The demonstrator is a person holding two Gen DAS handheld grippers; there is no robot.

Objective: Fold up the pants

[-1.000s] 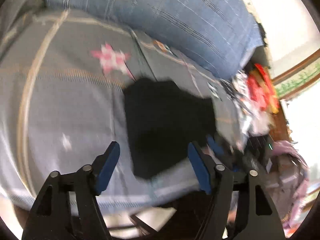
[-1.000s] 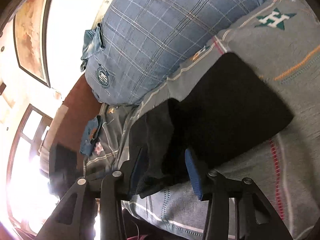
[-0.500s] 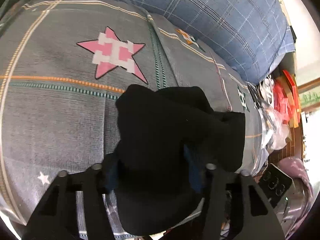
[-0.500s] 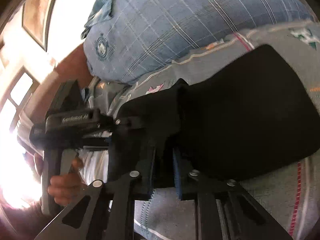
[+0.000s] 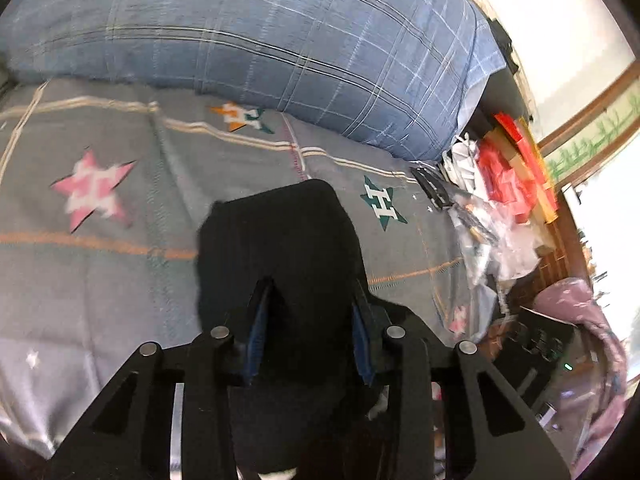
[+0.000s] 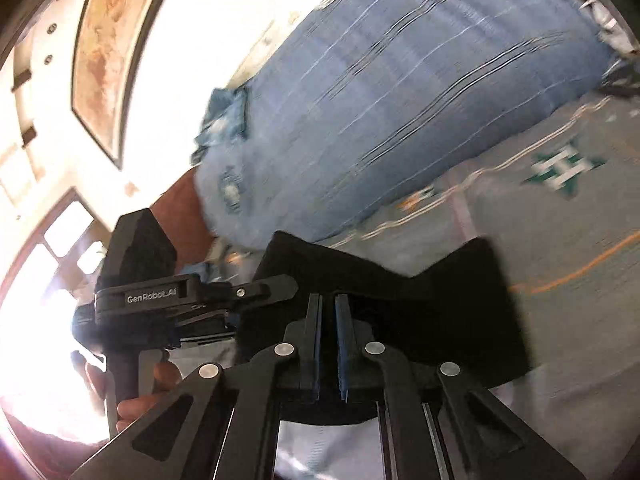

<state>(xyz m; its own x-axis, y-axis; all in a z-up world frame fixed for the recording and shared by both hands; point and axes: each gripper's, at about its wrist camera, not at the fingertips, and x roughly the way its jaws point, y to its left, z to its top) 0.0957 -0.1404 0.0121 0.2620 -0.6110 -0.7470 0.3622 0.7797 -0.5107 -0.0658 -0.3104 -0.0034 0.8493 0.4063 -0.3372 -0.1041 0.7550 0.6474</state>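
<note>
Left wrist view: we hold the black fabric pants (image 5: 280,240), folded and bunched, lifted above the grey star-patterned bedspread (image 5: 100,280); our left gripper (image 5: 310,316) is closing on them, our right gripper (image 6: 328,344) pinches their edge.

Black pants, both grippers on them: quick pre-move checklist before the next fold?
1. Right gripper clamped on the black pants: ok, jaws nearly together with cloth in between.
2. Left gripper grip: not ok yet, jaws closing with cloth between them.
3. Pants clear of the blue pillow: ok.
4. Landing area on the grey bedspread free: ok.
5. Fold edges aligned: cannot tell, cloth bunched and blurred.
</note>
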